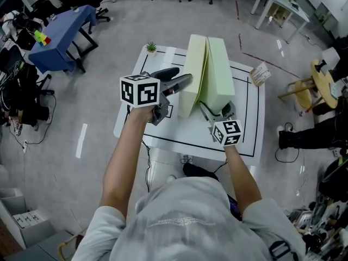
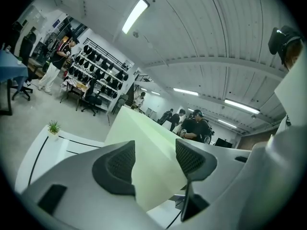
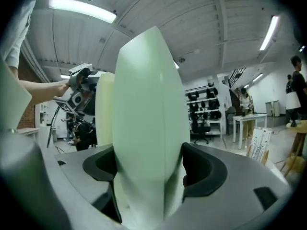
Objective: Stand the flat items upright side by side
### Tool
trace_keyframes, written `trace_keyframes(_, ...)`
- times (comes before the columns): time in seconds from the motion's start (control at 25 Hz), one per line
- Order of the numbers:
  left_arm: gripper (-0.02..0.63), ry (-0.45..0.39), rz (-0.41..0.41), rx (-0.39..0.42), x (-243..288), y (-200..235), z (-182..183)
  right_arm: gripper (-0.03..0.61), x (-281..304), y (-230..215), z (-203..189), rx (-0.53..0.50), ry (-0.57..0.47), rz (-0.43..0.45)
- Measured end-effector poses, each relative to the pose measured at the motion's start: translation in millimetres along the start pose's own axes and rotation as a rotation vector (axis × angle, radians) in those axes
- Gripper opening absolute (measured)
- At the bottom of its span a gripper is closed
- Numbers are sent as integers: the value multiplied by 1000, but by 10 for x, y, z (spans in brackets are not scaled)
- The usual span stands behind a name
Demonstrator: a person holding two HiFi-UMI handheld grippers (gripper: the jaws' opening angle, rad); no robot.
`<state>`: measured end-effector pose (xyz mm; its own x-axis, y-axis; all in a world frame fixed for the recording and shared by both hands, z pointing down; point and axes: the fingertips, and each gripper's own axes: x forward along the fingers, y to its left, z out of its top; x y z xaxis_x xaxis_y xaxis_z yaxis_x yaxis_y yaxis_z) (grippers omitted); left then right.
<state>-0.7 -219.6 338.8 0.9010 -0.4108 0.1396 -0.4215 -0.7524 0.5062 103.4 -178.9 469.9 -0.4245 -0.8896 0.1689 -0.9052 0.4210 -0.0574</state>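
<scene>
Two pale green foam slabs stand upright side by side on the white table (image 1: 247, 137). They are the left slab (image 1: 190, 72) and the right slab (image 1: 222, 69). My left gripper (image 1: 185, 82) is at the left slab's outer face, jaws apart. In the left gripper view that slab (image 2: 153, 152) fills the gap beyond the left gripper (image 2: 156, 161), and nothing is pinched. My right gripper (image 1: 215, 111) straddles the right slab's near edge. In the right gripper view this slab (image 3: 148, 104) stands between the right gripper (image 3: 148, 169) jaws with a thin gap at the right pad. The other slab (image 3: 104, 109) shows just behind.
A small potted plant (image 1: 151, 48) sits at the table's far left corner, and a paper tag (image 1: 260, 74) lies at the far right edge. Black lines mark a rectangle on the tabletop. A blue table (image 1: 60, 31) stands at the left and a wooden stool (image 1: 321, 86) at the right.
</scene>
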Motion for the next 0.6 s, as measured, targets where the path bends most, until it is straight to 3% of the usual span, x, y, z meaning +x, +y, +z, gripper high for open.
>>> trace_keyframes(0.16,284,2,6,2,57,-26,-7,407,-46,64,-25,44,47,141)
trace_keyframes(0.32,293,10,7,-6,56,-35,-30,411,-57,255,20,13,89,287)
trace_keyframes(0.6,291,20,0,3,35,-53,-40,411,37,324,83,-53,128,308)
